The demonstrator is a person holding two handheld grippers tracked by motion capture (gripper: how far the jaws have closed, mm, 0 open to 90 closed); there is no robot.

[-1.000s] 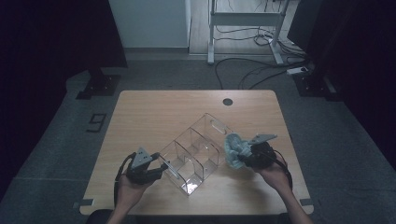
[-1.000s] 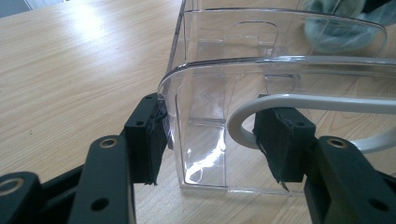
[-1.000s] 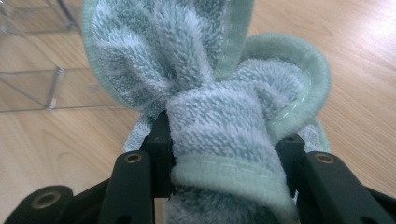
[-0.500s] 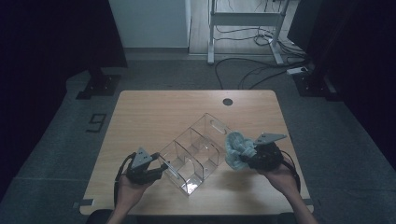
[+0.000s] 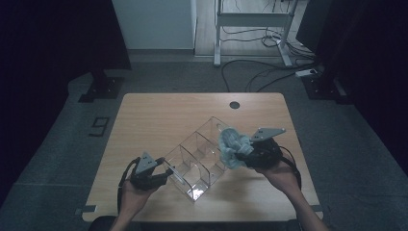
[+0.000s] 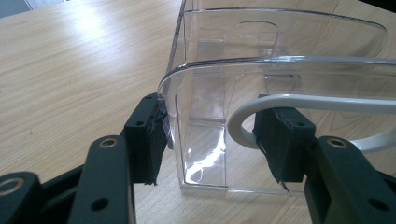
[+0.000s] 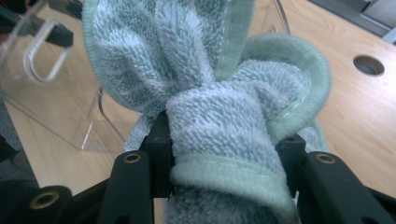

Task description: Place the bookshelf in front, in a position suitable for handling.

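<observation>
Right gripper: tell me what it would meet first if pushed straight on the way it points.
Probably the clear plastic divided organizer. The right gripper, shut on a bunched green terry towel, points toward its far compartment; depth is hard to judge.

Dim room, grey floor [image 5: 72,144], cables [image 5: 255,77]

right gripper [image 5: 242,153] lifted off the table, towel [image 5: 231,147] (bunched) raised beside organizer [image 5: 202,149]

Pale green towel [image 7: 219,121], clear organizer [image 5: 202,154], perhaps striped.
</observation>
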